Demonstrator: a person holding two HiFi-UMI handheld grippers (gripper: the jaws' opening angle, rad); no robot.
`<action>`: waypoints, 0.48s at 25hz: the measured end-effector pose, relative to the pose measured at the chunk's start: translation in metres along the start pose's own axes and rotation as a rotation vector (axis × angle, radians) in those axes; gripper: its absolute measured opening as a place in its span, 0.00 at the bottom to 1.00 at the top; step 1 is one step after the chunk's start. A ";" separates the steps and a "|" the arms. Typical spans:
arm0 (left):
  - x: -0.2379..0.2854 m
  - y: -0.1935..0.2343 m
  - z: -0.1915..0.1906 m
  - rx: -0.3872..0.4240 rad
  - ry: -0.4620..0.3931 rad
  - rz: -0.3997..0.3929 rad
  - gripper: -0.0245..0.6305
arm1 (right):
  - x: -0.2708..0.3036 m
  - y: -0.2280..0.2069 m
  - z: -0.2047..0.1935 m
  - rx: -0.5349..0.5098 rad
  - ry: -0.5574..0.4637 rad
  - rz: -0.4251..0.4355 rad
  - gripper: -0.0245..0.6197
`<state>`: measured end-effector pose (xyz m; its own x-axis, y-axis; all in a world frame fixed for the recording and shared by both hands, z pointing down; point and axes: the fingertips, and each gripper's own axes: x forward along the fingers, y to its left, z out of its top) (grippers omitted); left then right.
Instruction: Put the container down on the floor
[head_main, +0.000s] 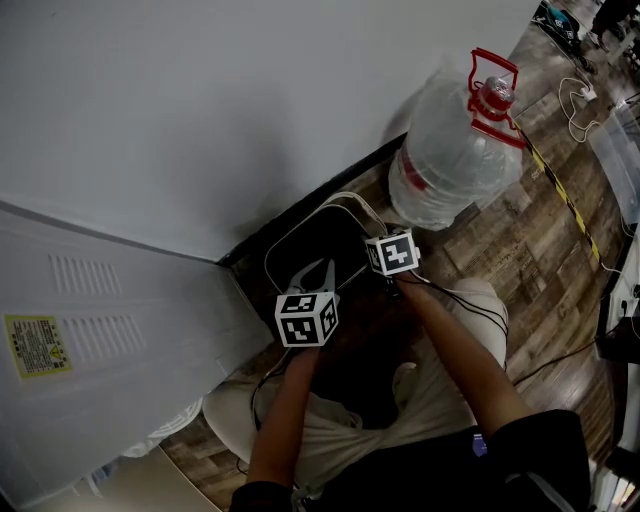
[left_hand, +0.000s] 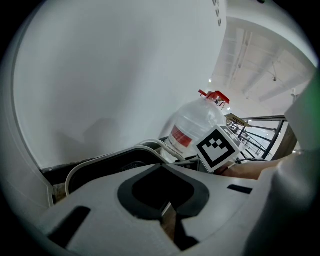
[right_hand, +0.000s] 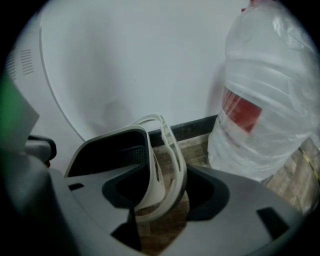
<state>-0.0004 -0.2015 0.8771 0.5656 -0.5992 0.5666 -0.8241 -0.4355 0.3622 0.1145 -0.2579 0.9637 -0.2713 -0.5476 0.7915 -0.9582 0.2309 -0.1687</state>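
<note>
The container (head_main: 322, 238) is a white basket with a dark inside and a loop handle. It stands on the wood floor against the wall's dark skirting. In the right gripper view, the container (right_hand: 116, 150) has its near rim and handle between the jaws of my right gripper (right_hand: 165, 200), which stand wide and open. In the head view my right gripper (head_main: 376, 240) is at the container's right edge, under its marker cube. My left gripper (head_main: 315, 272) hangs over the near left rim, shut with nothing in it. Its jaws meet in front of the container (left_hand: 100, 167).
A large clear water bottle (head_main: 450, 160) with a red cap and carry handle stands right of the container, close to the right gripper. A white vented panel (head_main: 100, 330) fills the left. Cables (head_main: 575, 110) lie on the floor far right. The person's knees are below.
</note>
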 end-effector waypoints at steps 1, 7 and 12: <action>0.000 0.000 0.000 0.000 0.000 0.000 0.06 | 0.001 0.000 -0.001 0.004 -0.001 0.002 0.38; 0.001 0.001 -0.001 0.001 0.003 0.003 0.06 | 0.002 -0.002 -0.006 0.018 0.017 0.002 0.41; 0.002 0.001 -0.002 0.001 0.006 0.004 0.06 | 0.001 -0.004 -0.005 0.019 0.013 -0.007 0.44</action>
<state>-0.0007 -0.2016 0.8800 0.5619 -0.5970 0.5726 -0.8265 -0.4336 0.3591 0.1181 -0.2558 0.9682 -0.2637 -0.5388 0.8001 -0.9616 0.2120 -0.1742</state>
